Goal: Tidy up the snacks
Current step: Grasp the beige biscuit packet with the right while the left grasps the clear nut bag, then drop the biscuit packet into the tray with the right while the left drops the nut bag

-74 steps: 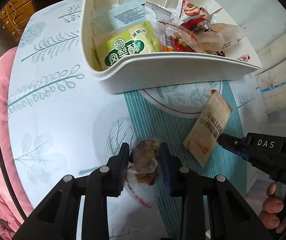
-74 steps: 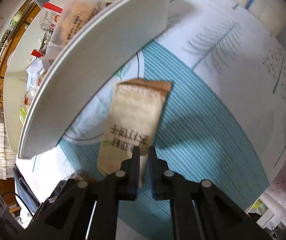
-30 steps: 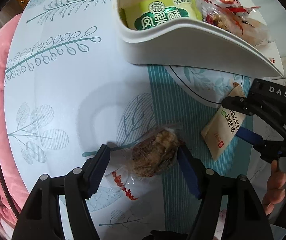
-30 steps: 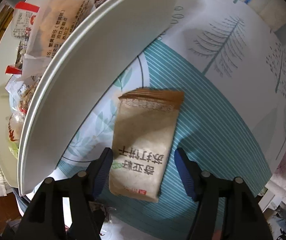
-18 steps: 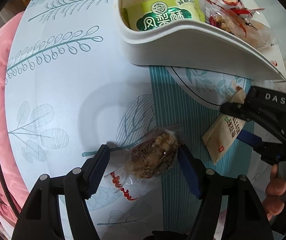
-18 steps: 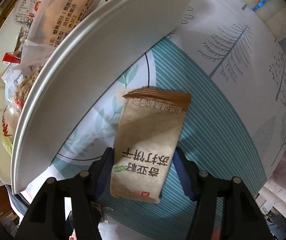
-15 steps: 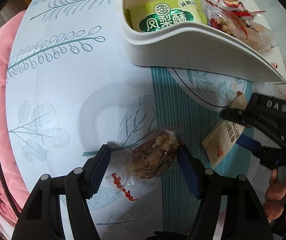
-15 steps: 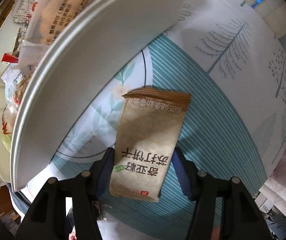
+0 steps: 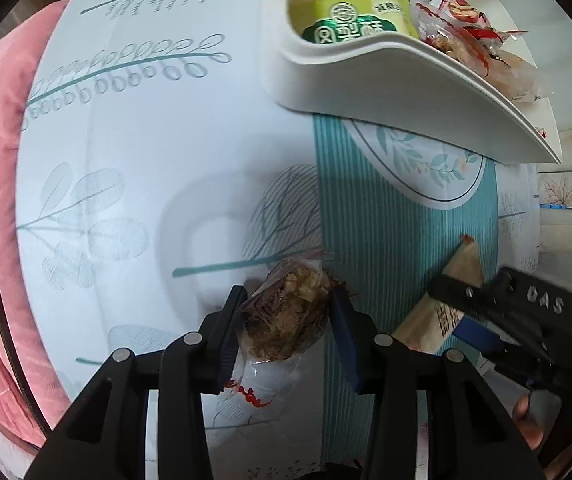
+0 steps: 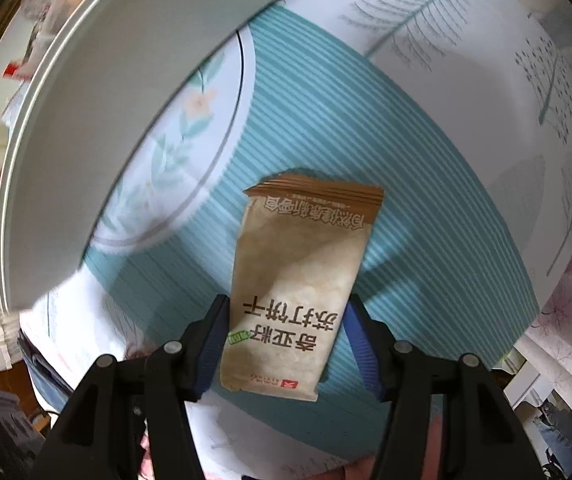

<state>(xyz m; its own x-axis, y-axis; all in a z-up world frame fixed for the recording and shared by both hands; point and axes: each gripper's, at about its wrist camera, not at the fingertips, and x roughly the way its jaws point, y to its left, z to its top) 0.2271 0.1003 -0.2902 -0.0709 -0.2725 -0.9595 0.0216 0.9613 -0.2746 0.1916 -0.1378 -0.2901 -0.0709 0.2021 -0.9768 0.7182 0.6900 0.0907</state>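
- Both grippers point down at the tablecloth [image 9: 134, 128], each astride its own snack; the step in hand, as I read it, is a double pick-up for the white snack tray [image 9: 386, 92].
- The left gripper [image 9: 286, 320] has just been closing, and its pads now sit against both sides of the clear-wrapped brown pastry [image 9: 286, 316]. It looks clenched on it.
- Best handling here: squeeze gently. That pastry looks flaky and crushable, and the loose wrapper tail with red print trails toward the camera.
- The right gripper [image 10: 286, 344] straddles the tan cracker packet [image 10: 298, 280]; its pads touch or nearly touch the packet's long edges, and I can't tell whether it truly grips.
- It should close on the packet's stiff body, not the crimped brown seal at the far end.
- The packet is flat and paper-toned with dark Chinese lettering, and lies on the teal striped band near the tray.
- The tray already holds a green pineapple-cake packet [image 9: 350, 28] and red-wrapped snacks [image 9: 466, 12], so room looks tight.
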